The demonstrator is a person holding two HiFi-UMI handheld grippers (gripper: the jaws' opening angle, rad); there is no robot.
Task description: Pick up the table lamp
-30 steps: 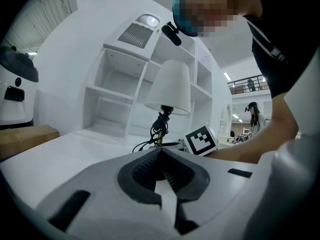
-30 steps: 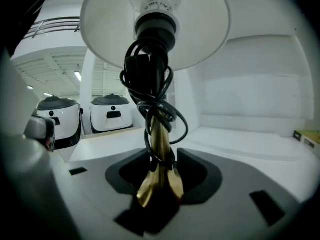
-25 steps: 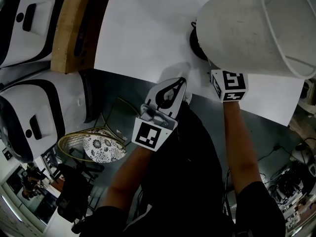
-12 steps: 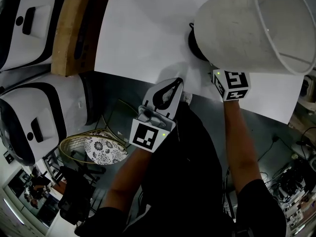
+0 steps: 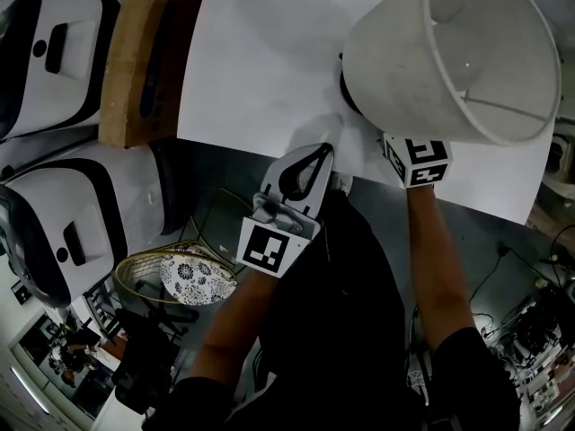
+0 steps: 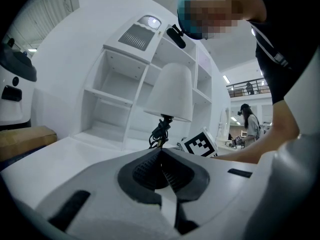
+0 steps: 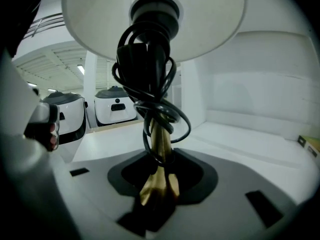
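The grasp was the step in hand. The right hand-held gripper [image 7: 160, 166] had reached in under the shade [image 7: 100, 14] of the table lamp [image 5: 422, 61], and its jaws had just been closing round the brass stem [image 7: 161, 139]. The stem sat in the notch between them, and the pads looked to be pressing on it. A black cord [image 7: 150, 84] was wound in loose loops about the stem just above the jaws.

The lamp stood near the right end of the white table [image 5: 260, 70], its dark base mostly hidden beneath the shade in the head view. It did not appear lifted yet.

The left hand-held gripper [image 6: 161, 156] hung near the table's near edge, well apart from the lamp, with its jaws clenched together on nothing.

The next move probably called for a firm hold low on the stem and a straight lift. The shade made the lamp top-heavy, so it could swing, and a cord loop could slip under a pad.

As for containers, a gold wire basket [image 5: 123, 263] sat below the table's edge at lower left and held a white dish [image 5: 189, 272] with a dark pattern. Nothing else could be made out in it.
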